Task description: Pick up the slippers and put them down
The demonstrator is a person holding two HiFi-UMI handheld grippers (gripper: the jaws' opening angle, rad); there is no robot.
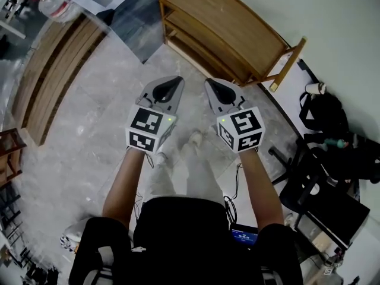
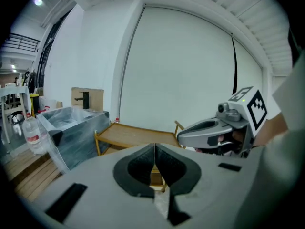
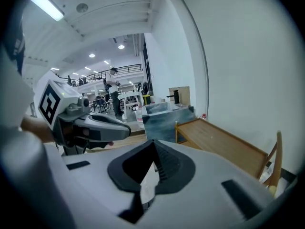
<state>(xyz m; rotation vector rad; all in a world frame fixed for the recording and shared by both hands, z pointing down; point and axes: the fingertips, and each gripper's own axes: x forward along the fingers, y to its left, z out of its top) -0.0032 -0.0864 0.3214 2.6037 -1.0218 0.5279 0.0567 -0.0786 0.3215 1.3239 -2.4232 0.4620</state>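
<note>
My left fingers (image 2: 154,150) are pressed together with nothing in them. My right fingers (image 3: 154,146) are closed and empty too. Both hang side by side, just short of the shelf (image 1: 225,34) and above the floor (image 1: 89,129). I cannot tell where the slippers are.

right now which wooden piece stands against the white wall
The tiered wooden rack at top centre, against the white wall; the slatted wooden platform lies far left, away from it.

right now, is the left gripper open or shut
Shut: in the left gripper view the left gripper has its jaws pressed together, nothing between them.
</note>
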